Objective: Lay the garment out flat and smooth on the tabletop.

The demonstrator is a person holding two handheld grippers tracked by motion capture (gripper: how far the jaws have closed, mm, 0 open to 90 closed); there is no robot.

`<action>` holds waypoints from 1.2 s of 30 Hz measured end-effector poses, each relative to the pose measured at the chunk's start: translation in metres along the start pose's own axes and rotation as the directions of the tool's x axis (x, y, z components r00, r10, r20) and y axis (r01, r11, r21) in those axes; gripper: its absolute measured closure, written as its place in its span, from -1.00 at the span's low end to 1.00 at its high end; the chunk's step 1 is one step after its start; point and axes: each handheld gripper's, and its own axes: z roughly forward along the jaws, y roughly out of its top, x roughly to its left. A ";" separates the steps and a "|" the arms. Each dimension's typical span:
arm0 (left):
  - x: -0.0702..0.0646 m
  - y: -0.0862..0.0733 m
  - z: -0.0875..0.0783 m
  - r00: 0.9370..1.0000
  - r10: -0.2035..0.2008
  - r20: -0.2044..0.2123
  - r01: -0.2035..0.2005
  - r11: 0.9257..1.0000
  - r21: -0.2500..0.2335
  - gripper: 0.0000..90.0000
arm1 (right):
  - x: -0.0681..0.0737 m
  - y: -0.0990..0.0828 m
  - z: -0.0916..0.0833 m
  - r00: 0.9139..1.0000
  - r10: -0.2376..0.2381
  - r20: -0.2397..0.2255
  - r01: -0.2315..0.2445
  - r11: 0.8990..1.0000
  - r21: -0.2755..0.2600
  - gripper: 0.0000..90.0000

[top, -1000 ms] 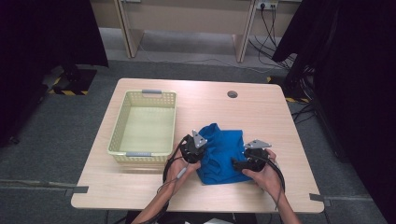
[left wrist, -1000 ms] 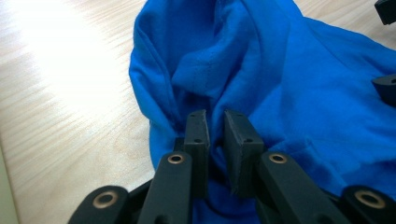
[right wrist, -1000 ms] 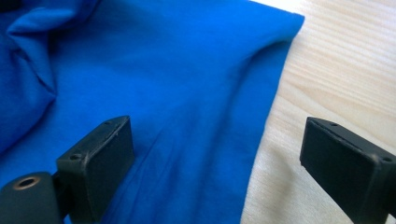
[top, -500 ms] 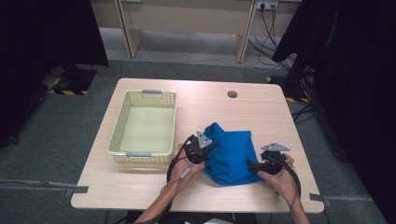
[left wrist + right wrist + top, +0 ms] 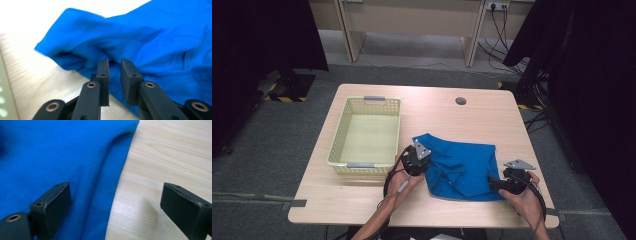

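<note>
The blue cloth (image 5: 462, 167) lies flat, long axis across the bench (image 5: 492, 120) — left gripper (image 5: 115, 72) nearly closed, pinching nothing, right gripper (image 5: 113, 202) spread.

The blue garment (image 5: 140, 47) runs off the left gripper view's right edge, its far fold beside the basket (image 5: 3, 95) blurred; that basket shows as a cut-off sliver.

Black fingers (image 5: 103, 75) with brass pivot pins, grey three-cornered top plates, trailing black cables.
</note>
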 end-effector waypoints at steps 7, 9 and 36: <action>-0.007 0.003 -0.008 0.999 -0.021 0.040 0.022 0.999 -0.031 0.34 | -0.002 -0.002 -0.001 1.000 0.013 -0.010 -0.013 1.000 -0.003 -0.78; -0.016 0.005 -0.009 0.997 -0.030 0.076 0.033 0.999 -0.038 0.21 | -0.002 -0.002 -0.001 1.000 0.010 -0.009 -0.010 1.000 -0.004 -0.78; -0.060 -0.012 -0.009 0.989 0.099 0.110 -0.103 0.994 0.033 0.66 | -0.001 -0.002 0.000 1.000 0.001 -0.006 -0.002 1.000 -0.015 -0.78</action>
